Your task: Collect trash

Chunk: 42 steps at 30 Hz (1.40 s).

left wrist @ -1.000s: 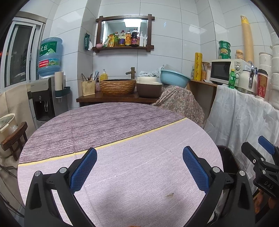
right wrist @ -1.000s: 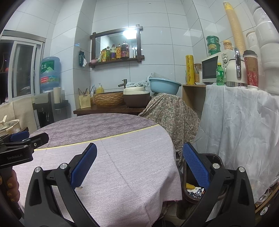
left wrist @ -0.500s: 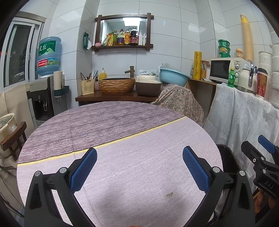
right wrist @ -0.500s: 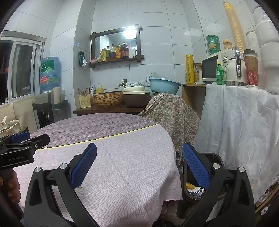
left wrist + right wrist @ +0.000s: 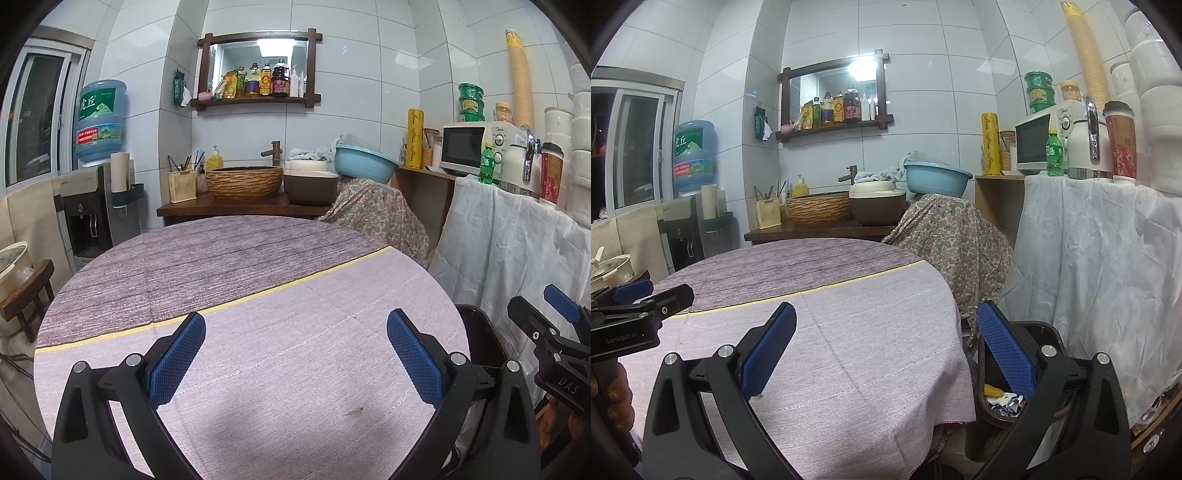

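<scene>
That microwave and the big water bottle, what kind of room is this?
Probably a small home kitchen or dining corner: a microwave, a water dispenser, a basin sink and a round table.

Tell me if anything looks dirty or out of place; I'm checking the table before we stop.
One small brown smear marks the tablecloth near its front edge. Otherwise the cloth lies flat, and wrappers sit inside the black bin.

"虎丘" on water jug (image 5: 99, 116), "DAS" on right gripper (image 5: 546, 325), "GenRobot.AI" on left gripper (image 5: 631, 306)
</scene>
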### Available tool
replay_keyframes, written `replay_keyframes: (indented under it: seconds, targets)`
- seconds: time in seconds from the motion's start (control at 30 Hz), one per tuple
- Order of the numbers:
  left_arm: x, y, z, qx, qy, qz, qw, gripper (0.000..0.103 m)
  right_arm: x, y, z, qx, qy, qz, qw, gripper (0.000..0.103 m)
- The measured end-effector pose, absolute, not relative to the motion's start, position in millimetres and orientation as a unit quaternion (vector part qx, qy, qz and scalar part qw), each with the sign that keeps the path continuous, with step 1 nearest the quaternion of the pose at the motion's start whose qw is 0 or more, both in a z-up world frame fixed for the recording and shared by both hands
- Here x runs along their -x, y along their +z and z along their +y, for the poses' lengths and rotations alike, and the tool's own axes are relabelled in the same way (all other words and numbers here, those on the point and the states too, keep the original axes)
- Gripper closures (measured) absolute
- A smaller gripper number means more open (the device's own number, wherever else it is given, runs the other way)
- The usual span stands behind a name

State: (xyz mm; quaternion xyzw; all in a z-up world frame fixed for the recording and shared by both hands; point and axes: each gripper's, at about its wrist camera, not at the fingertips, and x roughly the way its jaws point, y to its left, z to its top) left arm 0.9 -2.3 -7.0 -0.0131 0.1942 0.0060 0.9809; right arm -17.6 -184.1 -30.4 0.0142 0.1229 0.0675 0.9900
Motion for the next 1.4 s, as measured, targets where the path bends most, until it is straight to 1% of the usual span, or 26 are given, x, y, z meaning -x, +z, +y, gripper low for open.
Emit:
replay_keyframes:
  seconds: [1.4]
  targets:
    - [-2.1,-7.0,0.5,0.013,0.013,0.199,0.980,0.005,21.3,-25.8,-178.3,-0.014,0.067,0.122,0.990,0.006]
